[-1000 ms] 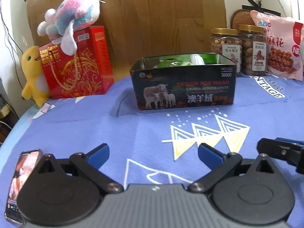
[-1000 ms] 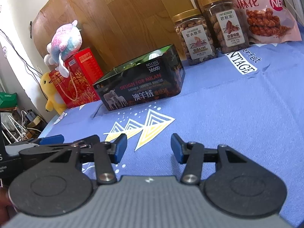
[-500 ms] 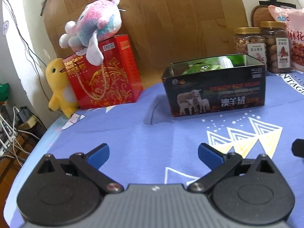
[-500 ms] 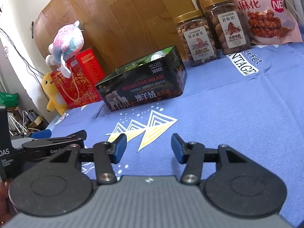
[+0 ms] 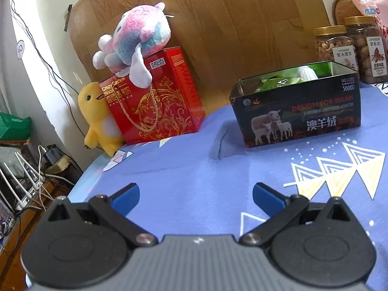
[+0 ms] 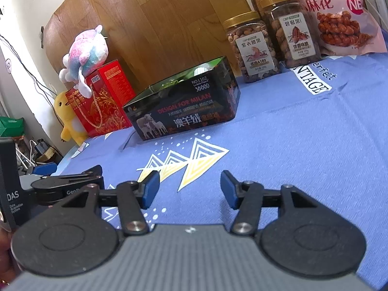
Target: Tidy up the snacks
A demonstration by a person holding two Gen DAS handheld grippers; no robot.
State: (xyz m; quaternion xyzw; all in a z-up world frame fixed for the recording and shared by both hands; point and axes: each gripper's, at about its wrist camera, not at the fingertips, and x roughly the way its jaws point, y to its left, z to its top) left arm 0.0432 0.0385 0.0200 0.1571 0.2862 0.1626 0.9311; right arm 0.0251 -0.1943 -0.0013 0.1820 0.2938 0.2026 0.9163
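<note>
A black open tin with sheep print stands on the blue tablecloth, holding green and white packets; it also shows in the right wrist view. Two nut jars and a pink snack bag stand at the back right. A red biscuit box stands at the back left. My left gripper is open and empty, low over the cloth. My right gripper is open and empty, with the left gripper's side beside it.
A pink-blue plush sits on the red box and a yellow plush leans beside it. The table's left edge drops to cables and routers. A wooden board stands behind.
The left wrist view has swung left: the tin slid rightward and the phone left the frame. The right gripper has shifted slightly. Both stay open.
</note>
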